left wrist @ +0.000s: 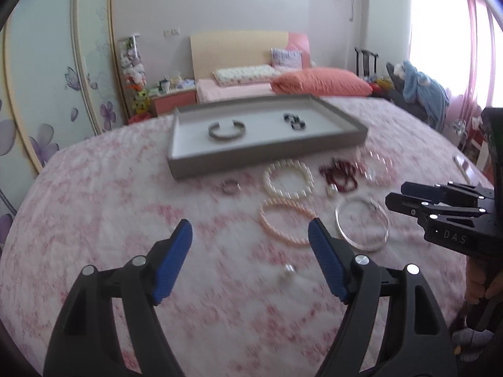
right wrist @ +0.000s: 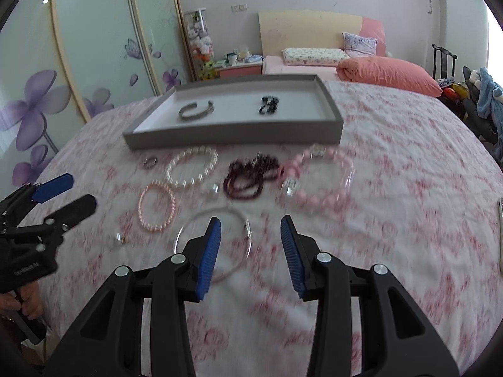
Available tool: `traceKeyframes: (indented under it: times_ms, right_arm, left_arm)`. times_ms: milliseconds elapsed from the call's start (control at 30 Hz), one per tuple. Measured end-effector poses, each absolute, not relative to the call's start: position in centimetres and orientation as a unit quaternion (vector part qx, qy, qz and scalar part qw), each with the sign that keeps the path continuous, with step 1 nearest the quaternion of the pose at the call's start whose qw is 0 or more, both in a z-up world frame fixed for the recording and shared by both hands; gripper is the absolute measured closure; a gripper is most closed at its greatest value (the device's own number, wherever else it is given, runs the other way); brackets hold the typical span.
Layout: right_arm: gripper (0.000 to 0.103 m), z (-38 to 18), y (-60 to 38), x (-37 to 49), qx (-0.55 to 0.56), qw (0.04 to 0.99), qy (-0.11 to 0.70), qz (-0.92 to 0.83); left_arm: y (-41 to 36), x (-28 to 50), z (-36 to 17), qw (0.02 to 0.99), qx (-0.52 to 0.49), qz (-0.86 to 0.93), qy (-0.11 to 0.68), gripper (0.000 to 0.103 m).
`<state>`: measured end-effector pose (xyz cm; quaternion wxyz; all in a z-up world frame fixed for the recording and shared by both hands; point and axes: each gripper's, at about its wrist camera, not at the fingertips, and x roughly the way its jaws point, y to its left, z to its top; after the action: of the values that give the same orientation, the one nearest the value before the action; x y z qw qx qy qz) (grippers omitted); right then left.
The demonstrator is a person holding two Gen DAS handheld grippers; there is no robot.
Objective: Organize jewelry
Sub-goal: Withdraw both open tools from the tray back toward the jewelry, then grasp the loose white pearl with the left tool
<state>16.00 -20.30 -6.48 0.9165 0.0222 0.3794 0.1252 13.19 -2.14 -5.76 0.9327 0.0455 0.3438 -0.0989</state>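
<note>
The right tool [right wrist: 250,245], its blue-padded jaws spread wide and empty, hovers directly over the thin clear glass bangle [right wrist: 213,245] lying flat on the pink floral bedspread [right wrist: 393,188], nearer than the equally open, empty left tool [left wrist: 250,251].

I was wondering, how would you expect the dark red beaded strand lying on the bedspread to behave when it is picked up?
The dark red beaded strand lies bunched in loose loops, so it is probably floppy and would dangle and unravel from one pinch point. Its small round beads may slip between flat pads. On the soft bedspread, pushing would likely drag it rather than roll it.
</note>
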Motion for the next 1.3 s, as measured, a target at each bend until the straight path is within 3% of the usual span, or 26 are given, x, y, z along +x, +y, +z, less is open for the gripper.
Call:
traceKeyframes:
  times_ms: [333,1300]
  right_arm:
    - [0.062,-7.9,-20.7,14.6,0.034,0.909,0.398,0.117]
    - [0.055,-7.6,-19.4,14.8,0.033,0.906,0.401,0.130]
  left_arm:
    - [-3.3,13.3,-8.0,0.917,0.050,-0.099,0.383,0.030]
    - [-3.1,13.9,-9.3,0.903,0.035,-0.094,0.418,0.089]
